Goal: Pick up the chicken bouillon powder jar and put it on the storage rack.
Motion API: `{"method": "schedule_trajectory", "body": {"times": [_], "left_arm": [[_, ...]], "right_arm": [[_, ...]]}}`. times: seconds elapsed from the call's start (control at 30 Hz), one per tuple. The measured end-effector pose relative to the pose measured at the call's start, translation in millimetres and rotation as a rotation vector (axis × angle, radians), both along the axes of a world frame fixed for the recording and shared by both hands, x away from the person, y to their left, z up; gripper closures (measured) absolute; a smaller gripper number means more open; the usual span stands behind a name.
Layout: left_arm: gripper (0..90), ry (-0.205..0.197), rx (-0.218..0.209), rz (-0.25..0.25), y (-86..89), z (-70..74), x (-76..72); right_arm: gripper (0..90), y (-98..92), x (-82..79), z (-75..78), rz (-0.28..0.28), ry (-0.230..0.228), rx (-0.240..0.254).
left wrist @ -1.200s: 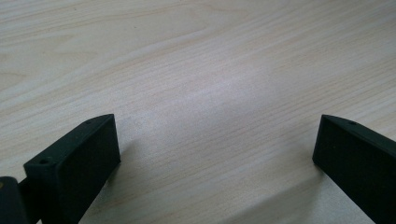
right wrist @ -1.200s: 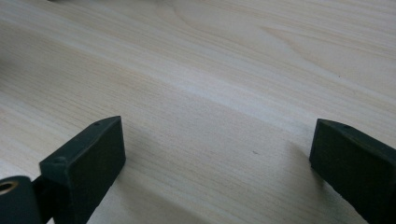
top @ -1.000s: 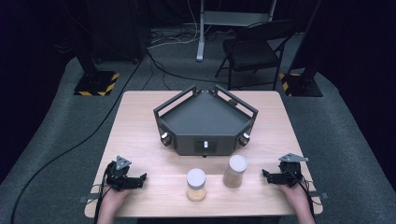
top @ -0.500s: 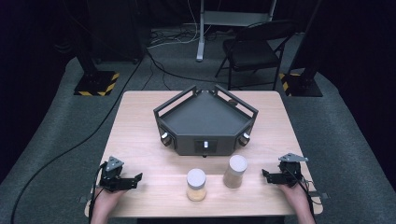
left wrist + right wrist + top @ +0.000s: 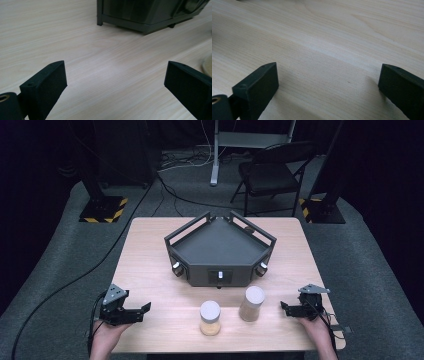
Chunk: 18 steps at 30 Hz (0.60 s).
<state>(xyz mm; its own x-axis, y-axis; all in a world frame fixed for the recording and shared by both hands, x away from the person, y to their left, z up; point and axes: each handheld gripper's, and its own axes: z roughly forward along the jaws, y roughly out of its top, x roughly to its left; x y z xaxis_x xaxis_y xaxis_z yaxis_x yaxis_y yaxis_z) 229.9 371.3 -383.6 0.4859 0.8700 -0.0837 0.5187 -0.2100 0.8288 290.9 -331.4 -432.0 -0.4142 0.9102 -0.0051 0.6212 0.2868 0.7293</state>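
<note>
On the bench [image 5: 150, 250], two jars [image 5: 210, 317] [image 5: 252, 303] stand between the left claw [image 5: 145, 309] and right claw [image 5: 284, 307], the tray [image 5: 220, 247] behind them.

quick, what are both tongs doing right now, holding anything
left tongs: open, holding nothing, jaws just been closing a little
right tongs: open, holding nothing

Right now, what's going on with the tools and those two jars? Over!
Left tool open, empty, jaws just eased in. Right tool open, empty. Two jars upright, untouched, between them. Nothing blocking.
</note>
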Motion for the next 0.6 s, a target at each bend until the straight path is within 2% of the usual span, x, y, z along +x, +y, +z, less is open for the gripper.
{"method": "schedule_trajectory", "body": {"times": [0.3,0.5,0.6], "left_arm": [[3.8,-0.063,-0.019,-0.117,-18.9,19.1,-8.3],[3.9,-0.087,-0.031,-0.196,-34.8,25.7,-9.1],[3.8,-0.09,-0.024,-0.239,-46.2,28.2,-8.3]], "right_arm": [[2.1,0.0,0.0,0.0,0.0,0.0,0.0],[2.1,0.0,0.0,0.0,0.0,0.0,0.0],[2.1,0.0,0.0,0.0,0.0,0.0,0.0]]}}
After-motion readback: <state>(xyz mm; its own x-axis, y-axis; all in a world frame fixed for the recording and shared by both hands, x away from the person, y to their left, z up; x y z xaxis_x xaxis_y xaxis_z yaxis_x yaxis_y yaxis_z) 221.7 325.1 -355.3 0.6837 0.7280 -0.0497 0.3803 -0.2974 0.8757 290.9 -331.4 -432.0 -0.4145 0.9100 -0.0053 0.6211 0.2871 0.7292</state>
